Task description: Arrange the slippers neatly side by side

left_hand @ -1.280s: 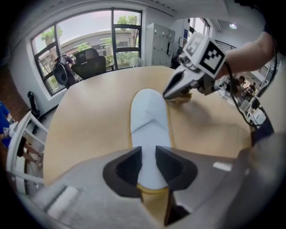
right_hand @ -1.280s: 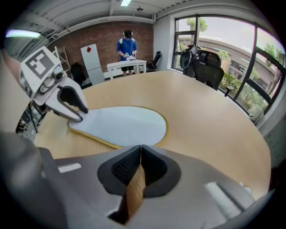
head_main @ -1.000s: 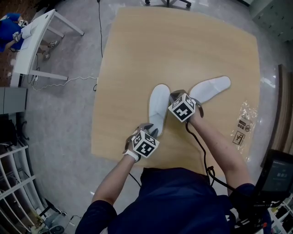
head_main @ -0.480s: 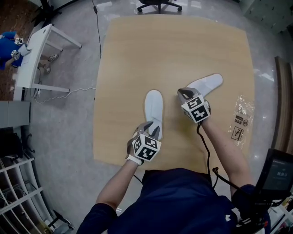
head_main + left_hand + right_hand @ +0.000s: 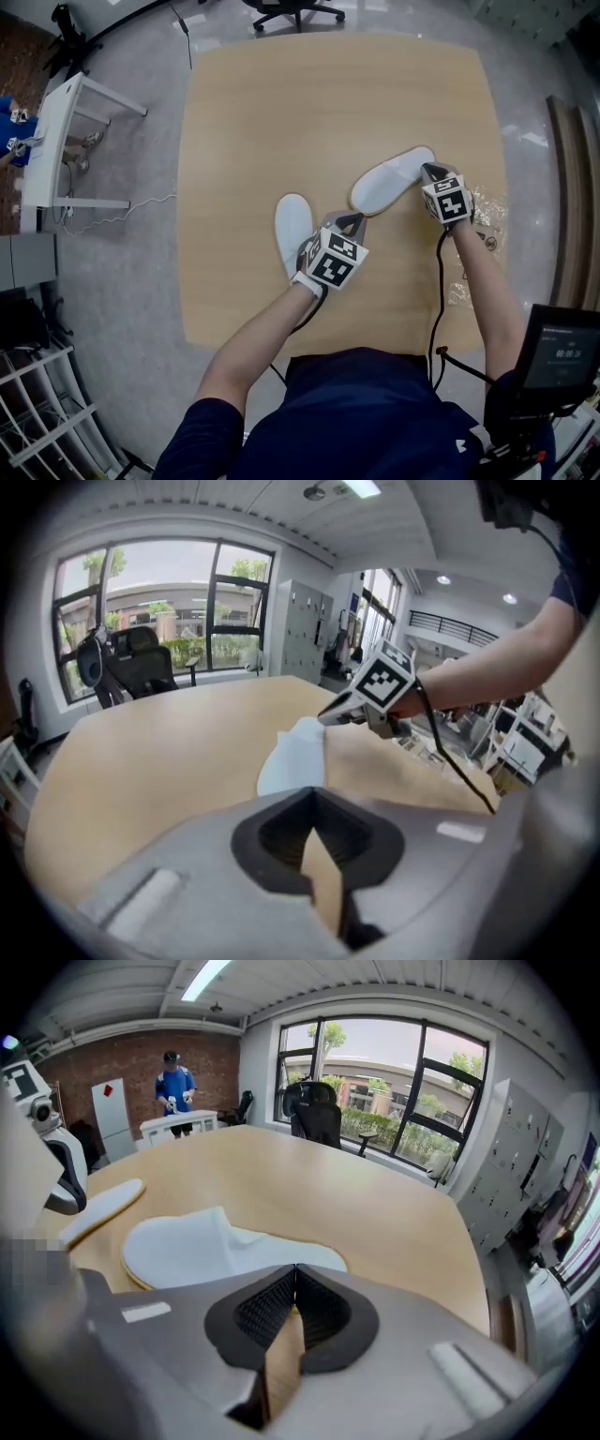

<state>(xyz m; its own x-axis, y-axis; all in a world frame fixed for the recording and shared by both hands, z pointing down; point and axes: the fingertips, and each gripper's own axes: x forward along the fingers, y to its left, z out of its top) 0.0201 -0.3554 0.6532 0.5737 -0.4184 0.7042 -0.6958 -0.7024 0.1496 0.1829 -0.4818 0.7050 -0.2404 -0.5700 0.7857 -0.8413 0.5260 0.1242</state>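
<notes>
Two white slippers lie on the wooden table [image 5: 244, 112]. One slipper [image 5: 292, 228] lies lengthwise at the left, also seen in the right gripper view as the first slipper [image 5: 101, 1209]. The second slipper [image 5: 391, 178] lies slanted, toe at lower left. My left gripper [image 5: 356, 220] points at its toe; its jaws have just closed with nothing between them. In the left gripper view that slipper [image 5: 295, 757] lies just ahead of the left gripper [image 5: 314, 797]. My right gripper [image 5: 427, 169] is shut and empty at the heel end of the second slipper [image 5: 211, 1246], as the right gripper [image 5: 295, 1269] shows.
A crinkled plastic bag [image 5: 480, 246] lies at the table's right edge. Beyond the far edge stands an office chair [image 5: 295, 11]. A white side table [image 5: 56, 122] is on the floor at the left, a screen [image 5: 558, 352] at the lower right. A person in blue [image 5: 174, 1087] stands far off.
Both grippers have swung to the right. The left one came off the first slipper and shut. The right one went from the slanted slipper's near end to its far end.
</notes>
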